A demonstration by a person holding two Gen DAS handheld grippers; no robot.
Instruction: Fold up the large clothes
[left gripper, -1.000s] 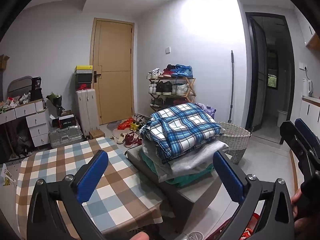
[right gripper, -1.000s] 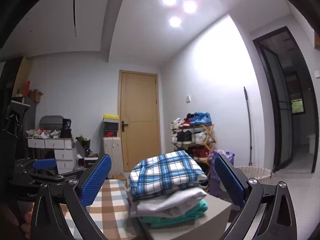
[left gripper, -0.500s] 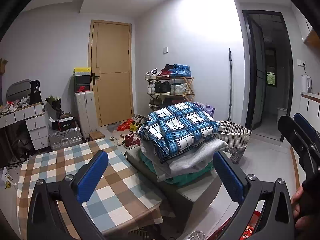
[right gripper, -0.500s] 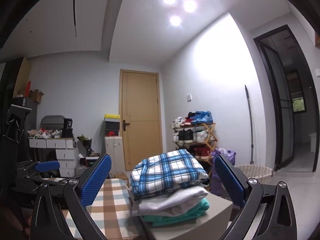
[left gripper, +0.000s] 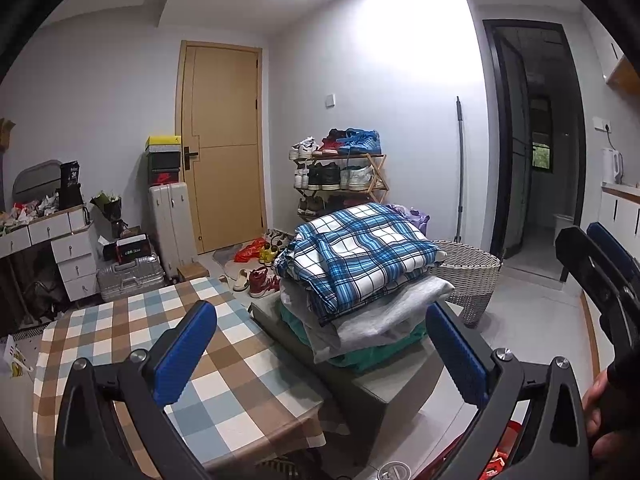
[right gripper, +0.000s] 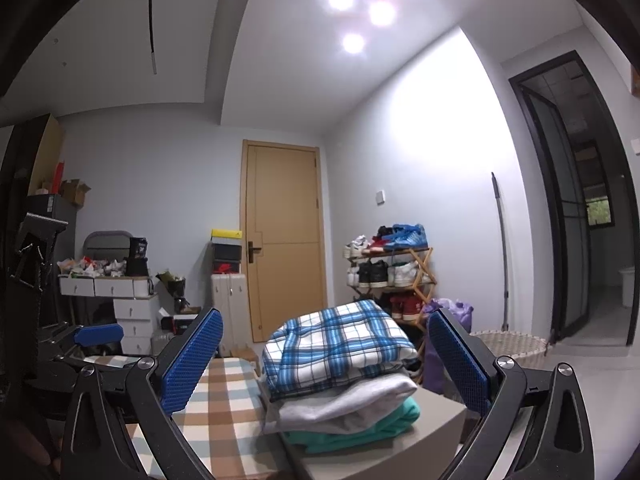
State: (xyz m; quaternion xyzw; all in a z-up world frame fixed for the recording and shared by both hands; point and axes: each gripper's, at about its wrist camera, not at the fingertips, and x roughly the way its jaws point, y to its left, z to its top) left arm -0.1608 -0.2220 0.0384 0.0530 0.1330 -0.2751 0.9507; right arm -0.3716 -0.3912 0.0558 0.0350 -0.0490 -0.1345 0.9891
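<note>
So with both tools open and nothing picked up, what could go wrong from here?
1. The plaid garment tops a stack over a grey and a green one; lifting it may drag those along.
2. The stack overhangs its grey box, so it may slide floorward.
3. The left tool and right tool sit close together and could collide.

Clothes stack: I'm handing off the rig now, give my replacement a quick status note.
Left gripper: jaws open, empty, held above the checkered table.
Right gripper: jaws open, empty, facing the stack.
Stack on the grey box: blue plaid garment on top, grey garment under it, green garment at the bottom, all folded.
Done: those three appear folded.
Left: no unfolded clothes in view; contents of the wicker basket cannot be seen.
</note>
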